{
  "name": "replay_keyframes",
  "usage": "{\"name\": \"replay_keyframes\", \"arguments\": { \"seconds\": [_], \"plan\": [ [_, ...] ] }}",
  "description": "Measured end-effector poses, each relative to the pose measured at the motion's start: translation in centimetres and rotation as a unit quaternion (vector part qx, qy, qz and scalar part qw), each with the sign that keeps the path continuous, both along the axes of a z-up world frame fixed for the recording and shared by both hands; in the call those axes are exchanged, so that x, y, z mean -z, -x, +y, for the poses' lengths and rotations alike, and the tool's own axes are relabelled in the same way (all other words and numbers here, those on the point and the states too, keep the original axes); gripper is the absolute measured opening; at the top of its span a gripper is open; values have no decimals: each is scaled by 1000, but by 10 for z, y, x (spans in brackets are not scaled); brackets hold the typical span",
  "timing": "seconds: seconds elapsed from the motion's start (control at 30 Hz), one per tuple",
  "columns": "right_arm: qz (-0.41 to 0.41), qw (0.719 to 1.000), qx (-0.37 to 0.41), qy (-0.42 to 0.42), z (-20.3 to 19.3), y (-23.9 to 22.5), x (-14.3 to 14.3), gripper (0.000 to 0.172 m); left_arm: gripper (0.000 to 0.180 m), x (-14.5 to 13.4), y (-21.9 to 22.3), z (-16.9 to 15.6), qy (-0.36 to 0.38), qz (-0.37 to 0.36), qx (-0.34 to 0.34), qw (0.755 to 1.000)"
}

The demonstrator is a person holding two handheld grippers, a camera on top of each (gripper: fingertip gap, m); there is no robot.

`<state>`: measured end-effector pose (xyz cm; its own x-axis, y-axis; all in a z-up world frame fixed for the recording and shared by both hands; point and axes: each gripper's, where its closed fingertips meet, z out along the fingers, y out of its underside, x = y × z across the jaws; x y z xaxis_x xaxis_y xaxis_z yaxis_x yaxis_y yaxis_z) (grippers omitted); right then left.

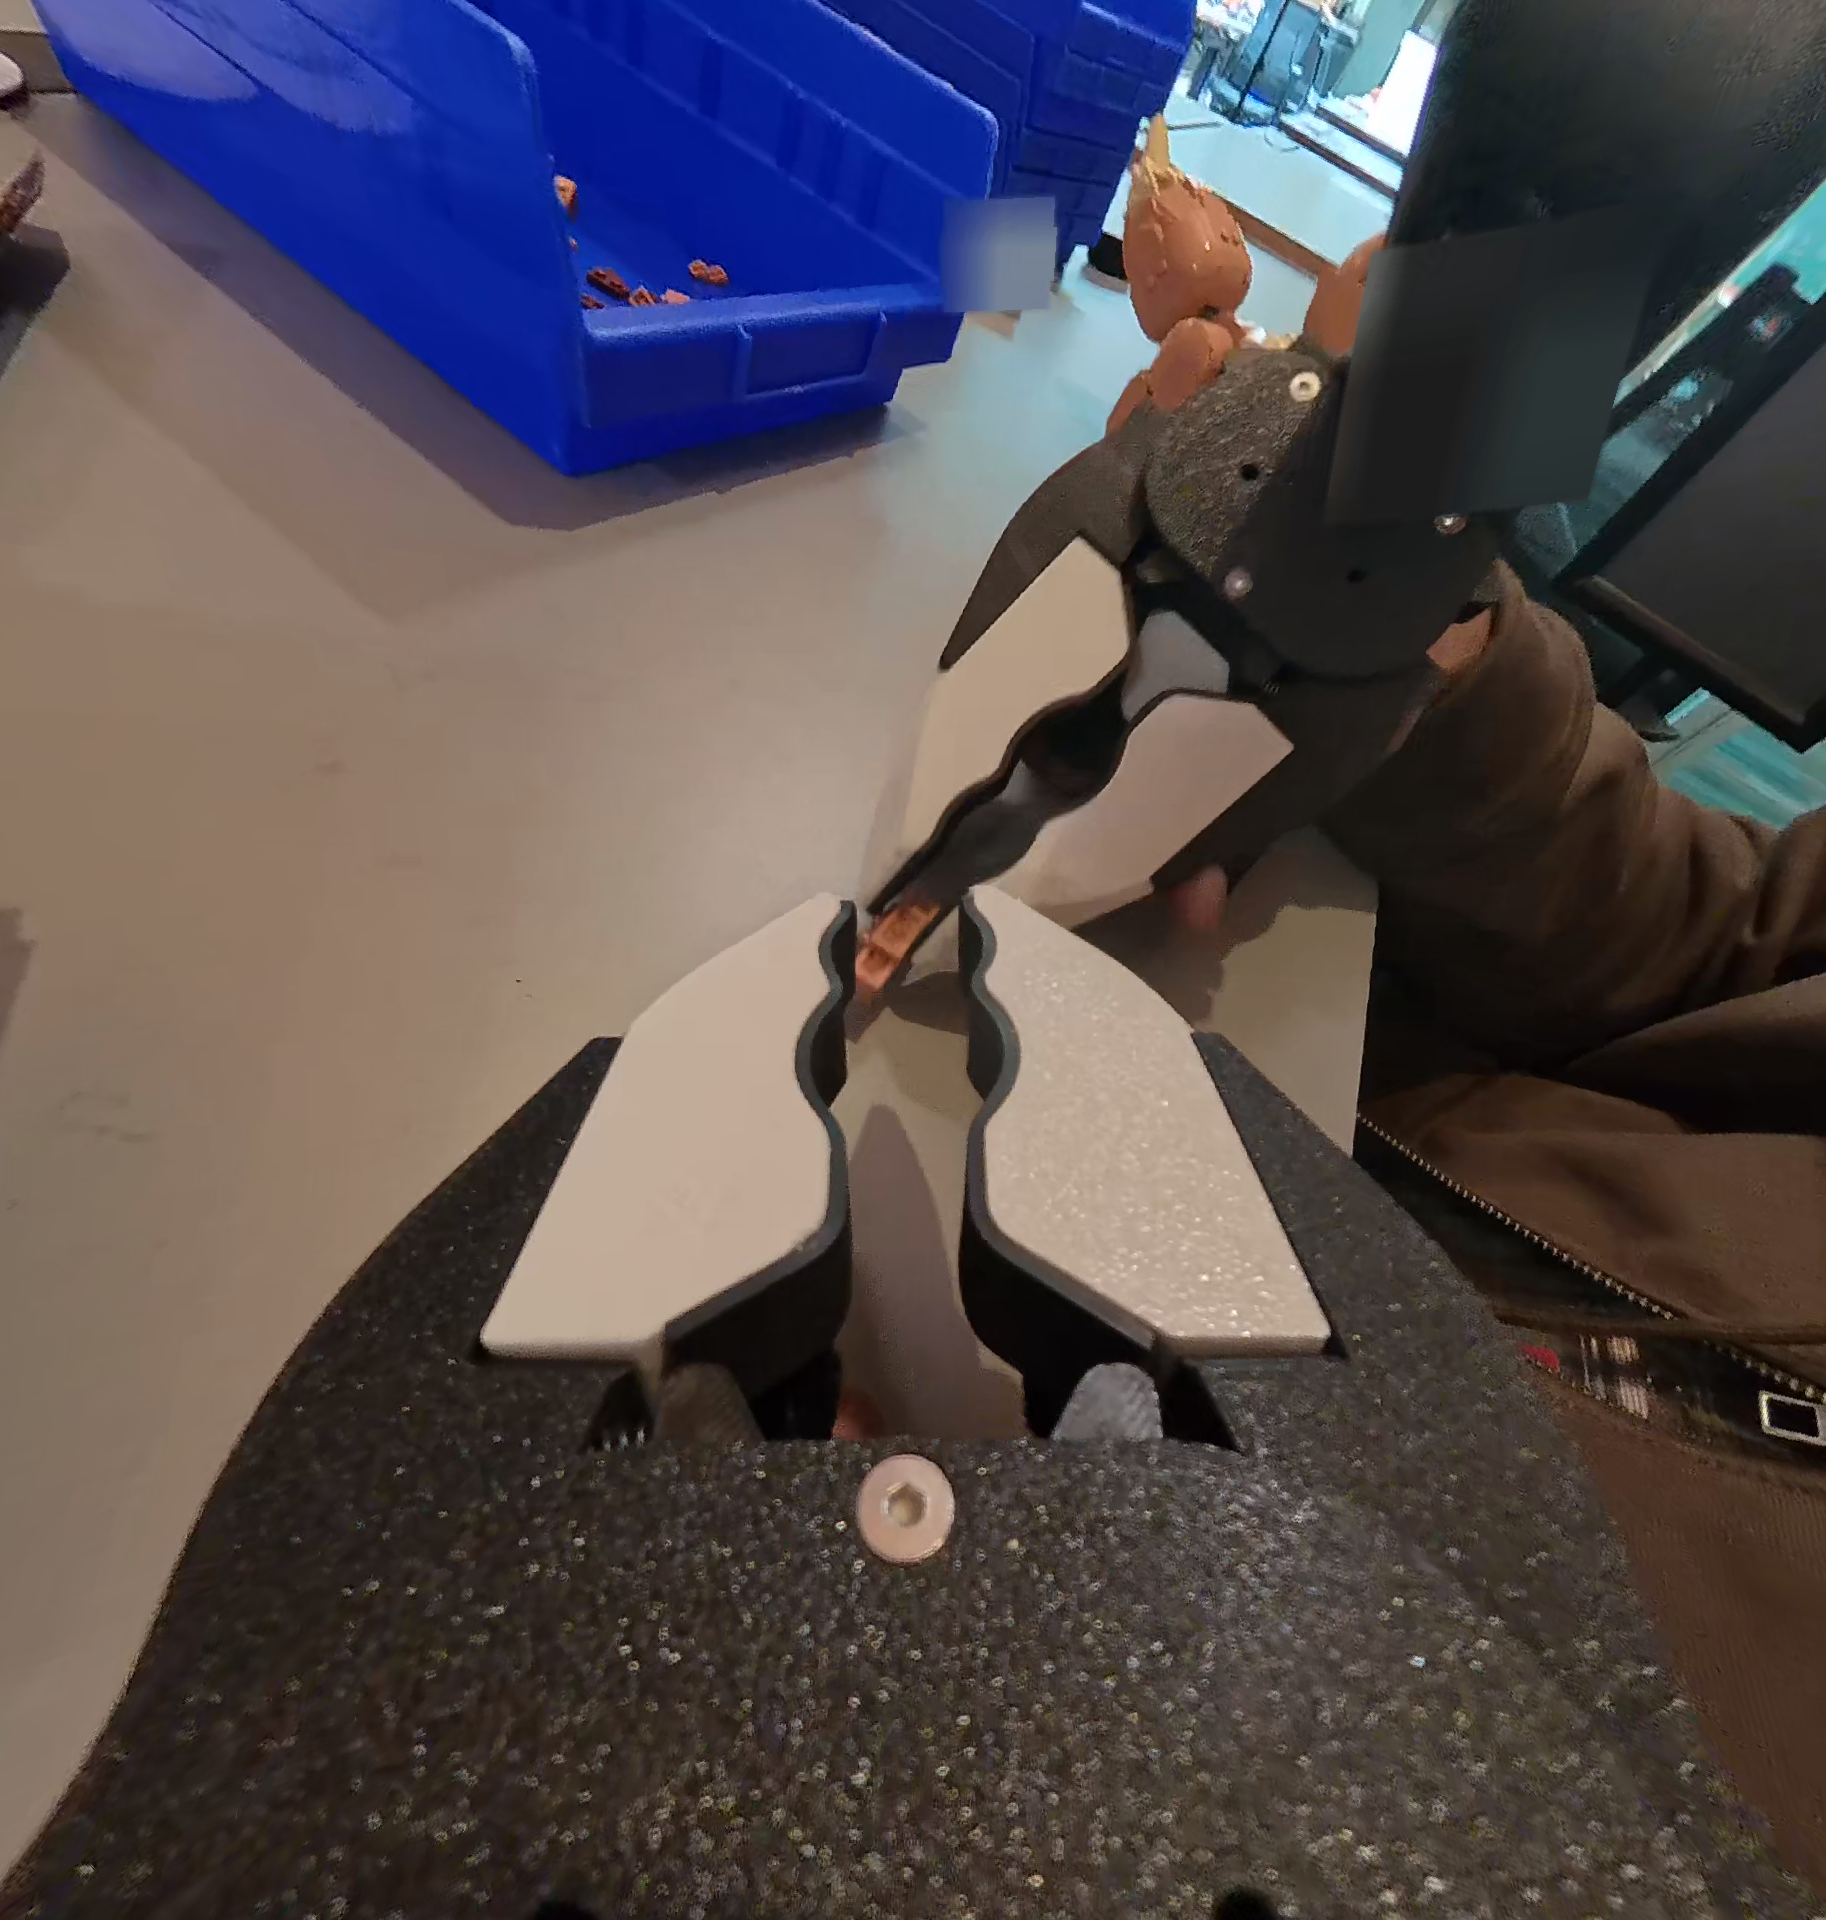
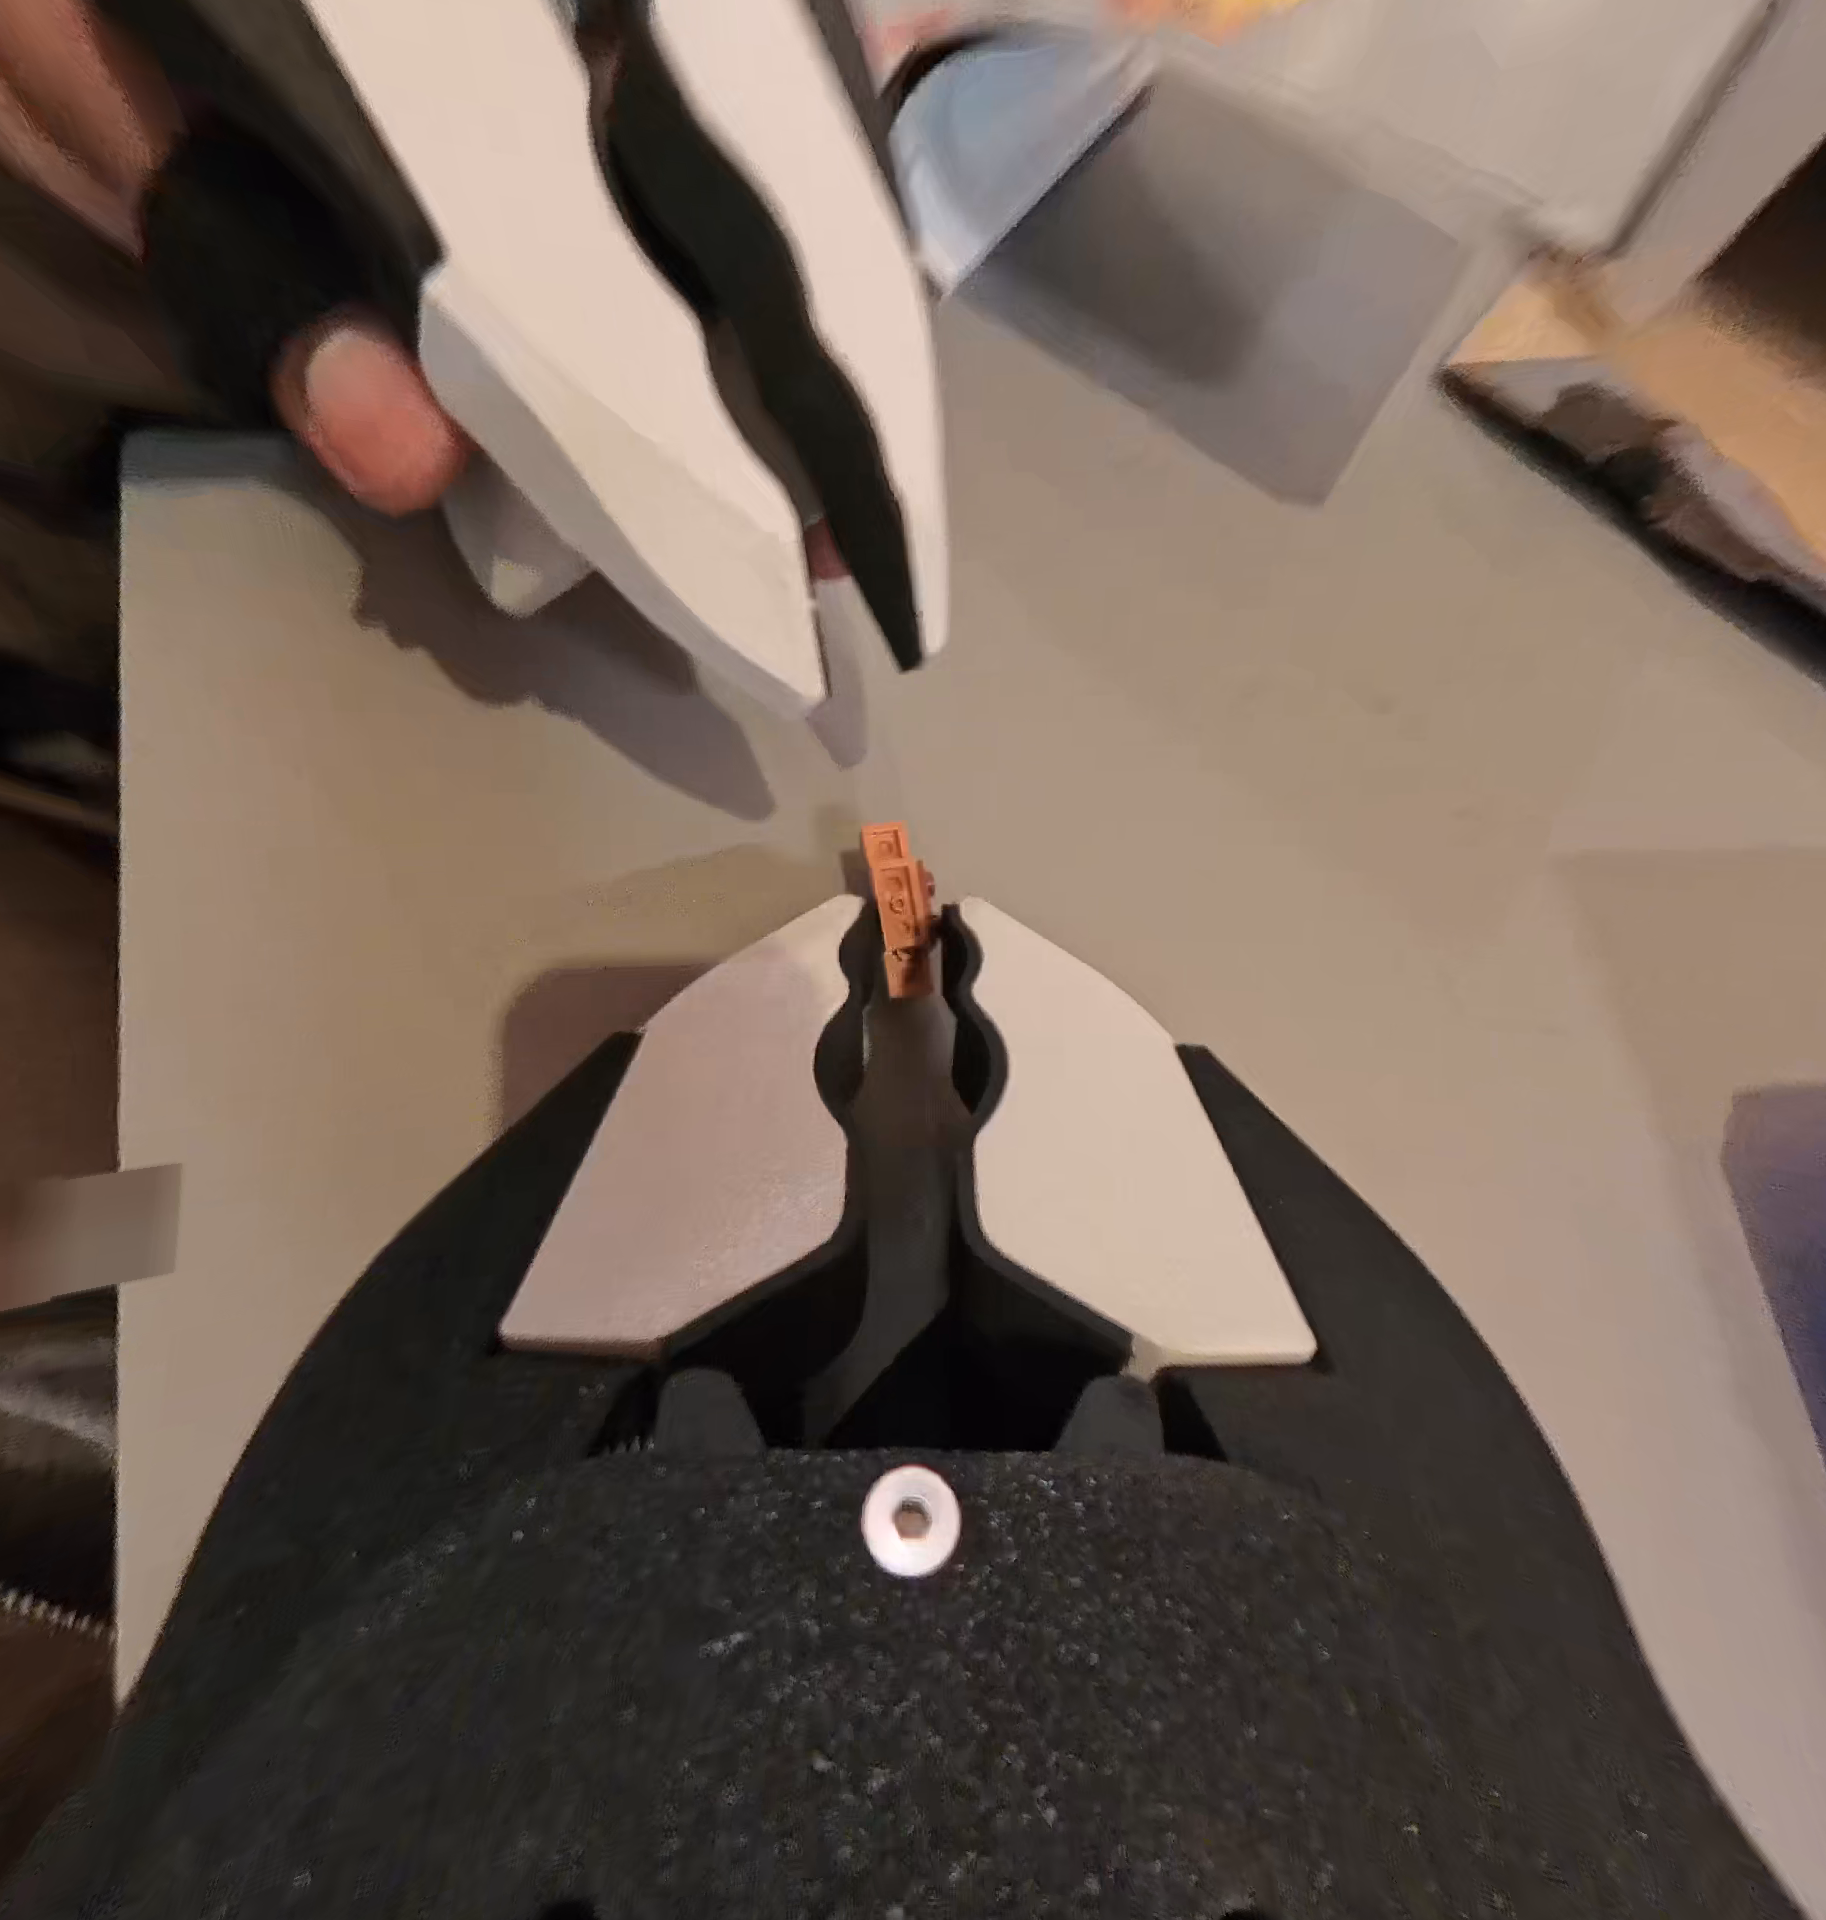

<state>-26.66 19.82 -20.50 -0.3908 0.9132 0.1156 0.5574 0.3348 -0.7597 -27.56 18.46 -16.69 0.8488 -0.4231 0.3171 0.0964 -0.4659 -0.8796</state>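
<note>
The right gripper (image 2: 904,914) is clamped on small orange bricks (image 2: 896,904), above the grey surface (image 1: 369,779). The left gripper (image 1: 904,935) is open, empty, its tips beside the bricks. A blue bin (image 1: 680,343) stands behind.

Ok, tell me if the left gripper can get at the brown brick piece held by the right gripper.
Probably yes. The left gripper is open, and the brown brick piece sticks out past the right gripper's fingertips, just ahead of the left one, with nothing between them.
</note>
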Motion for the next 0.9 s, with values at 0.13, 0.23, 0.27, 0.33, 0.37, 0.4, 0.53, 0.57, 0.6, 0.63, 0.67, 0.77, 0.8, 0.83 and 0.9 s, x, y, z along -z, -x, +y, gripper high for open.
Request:
{"name": "replay_keyframes", "arguments": {
  "seconds": [0.13,0.23,0.27,0.33,0.37,0.4,0.53,0.57,0.6,0.63,0.67,0.77,0.8,0.83,0.9],
  "plan": [
    [117,993,14,29,4,1,-37,11,19,-9,11,3,-18,-38,-29,999],
    [196,981,-9,-2,-3,0,-61,11,21,-22,9,2,-44,-96,-22,994],
    [219,975,-18,-21,-5,-1,-67,11,21,-30,5,0,-55,-127,-7,990],
    [263,962,-40,-63,-12,-2,-76,11,21,-42,-3,-4,-69,-187,25,980],
    [280,955,-47,-84,-14,-3,-79,11,21,-45,-6,-5,-71,-208,36,975],
    [293,949,-50,-105,-15,-3,-81,11,22,-47,-8,-5,-72,-220,43,972],
    [317,933,-56,-161,-15,-3,-84,11,22,-47,-13,-6,-71,-217,52,972],
    [324,929,-56,-171,-16,-3,-85,11,21,-47,-13,-6,-71,-217,52,972],
    [330,925,-58,-181,-17,-4,-86,11,21,-47,-13,-6,-71,-218,52,972],
    [335,922,-61,-186,-17,-4,-87,11,20,-48,-13,-7,-73,-218,54,972],
    [337,920,-62,-190,-18,-5,-88,11,19,-48,-14,-7,-75,-218,57,972],
    [342,915,-72,-201,-21,-5,-87,11,14,-49,-17,-9,-79,-213,66,972],
    [343,914,-77,-203,-22,-6,-87,11,13,-49,-19,-10,-80,-210,70,972],
    [343,913,-79,-207,-23,-6,-86,11,11,-49,-20,-11,-82,-208,75,972],
    [346,911,-81,-209,-23,-6,-87,11,10,-50,-21,-11,-87,-202,75,973]
  ]
}}
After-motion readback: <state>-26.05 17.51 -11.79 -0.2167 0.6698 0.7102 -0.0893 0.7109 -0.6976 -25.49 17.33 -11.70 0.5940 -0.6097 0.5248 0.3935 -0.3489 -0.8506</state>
